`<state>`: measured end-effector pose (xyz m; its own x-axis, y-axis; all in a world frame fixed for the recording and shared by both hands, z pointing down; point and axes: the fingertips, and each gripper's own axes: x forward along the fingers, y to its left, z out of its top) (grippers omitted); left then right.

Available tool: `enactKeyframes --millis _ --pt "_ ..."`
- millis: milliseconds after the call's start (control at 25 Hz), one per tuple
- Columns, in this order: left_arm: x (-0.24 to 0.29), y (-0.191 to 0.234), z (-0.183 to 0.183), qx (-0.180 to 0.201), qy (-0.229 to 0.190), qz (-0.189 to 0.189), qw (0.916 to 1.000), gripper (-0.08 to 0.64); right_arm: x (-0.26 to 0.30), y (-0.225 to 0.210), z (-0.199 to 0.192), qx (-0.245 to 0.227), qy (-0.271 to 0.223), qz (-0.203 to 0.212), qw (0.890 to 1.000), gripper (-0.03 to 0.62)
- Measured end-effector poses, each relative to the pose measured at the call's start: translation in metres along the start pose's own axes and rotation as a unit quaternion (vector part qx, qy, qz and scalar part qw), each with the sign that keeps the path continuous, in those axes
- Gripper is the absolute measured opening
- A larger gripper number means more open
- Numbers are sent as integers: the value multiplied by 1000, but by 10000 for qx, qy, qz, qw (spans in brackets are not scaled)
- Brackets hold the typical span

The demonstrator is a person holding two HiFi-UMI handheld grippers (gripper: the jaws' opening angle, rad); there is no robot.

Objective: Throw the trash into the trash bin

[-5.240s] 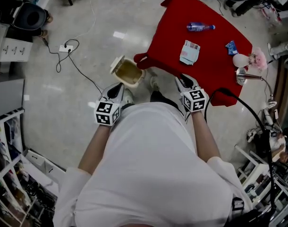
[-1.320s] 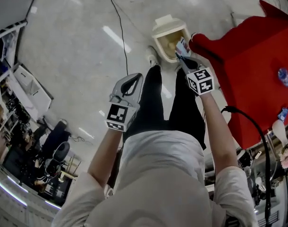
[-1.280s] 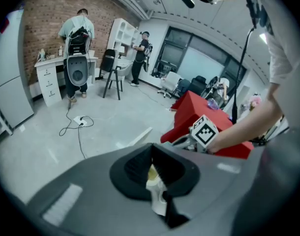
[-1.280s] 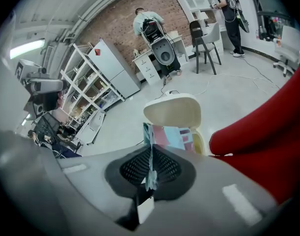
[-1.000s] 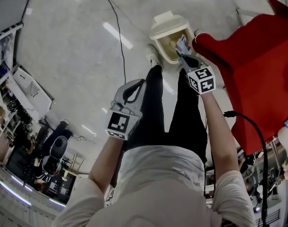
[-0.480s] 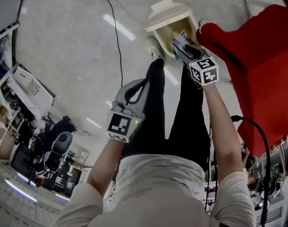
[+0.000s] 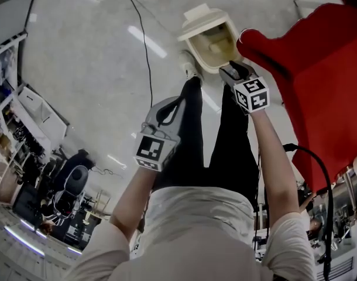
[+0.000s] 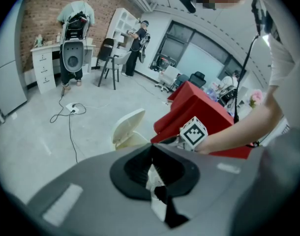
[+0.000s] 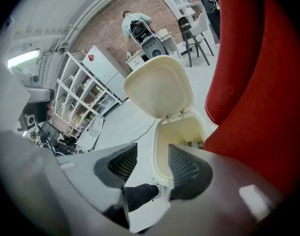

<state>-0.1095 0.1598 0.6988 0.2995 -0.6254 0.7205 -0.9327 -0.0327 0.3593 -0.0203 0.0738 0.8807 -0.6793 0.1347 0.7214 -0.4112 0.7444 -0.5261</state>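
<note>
Pale floor [image 7: 79, 69] is seen beneath both grippers. Nearest, the left gripper [image 7: 170, 105] is held with jaws closed on nothing. The right gripper's [image 7: 233, 72] jaws have just been opening, with nothing between them, over the open trash bin [image 7: 197, 44], where trash [image 9: 193, 143] is seen inside.

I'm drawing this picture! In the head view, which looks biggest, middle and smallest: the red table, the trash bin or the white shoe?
1. Red table, though the picture's edge cuts part of it off.
2. Trash bin, lid included.
3. White shoe.
</note>
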Motion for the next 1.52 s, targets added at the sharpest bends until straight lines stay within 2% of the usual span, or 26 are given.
enactKeyframes --millis 480,720,880,1520 --pt "-37 -13 50 39 -184 119 9998 5 -80 28 54 -109 -358 -272 9989 62" --pt "-58 -21 73 53 -288 117 9995 5 -122 55 82 -224 -524 -281 9980 34" --pt "-76 -23 77 138 -197 29 9997 5 -142 82 94 -271 -622 -256 9974 6" --pt "-149 -56 123 673 -432 -399 9960 5 -262 169 138 -505 -1357 -376 9887 2"
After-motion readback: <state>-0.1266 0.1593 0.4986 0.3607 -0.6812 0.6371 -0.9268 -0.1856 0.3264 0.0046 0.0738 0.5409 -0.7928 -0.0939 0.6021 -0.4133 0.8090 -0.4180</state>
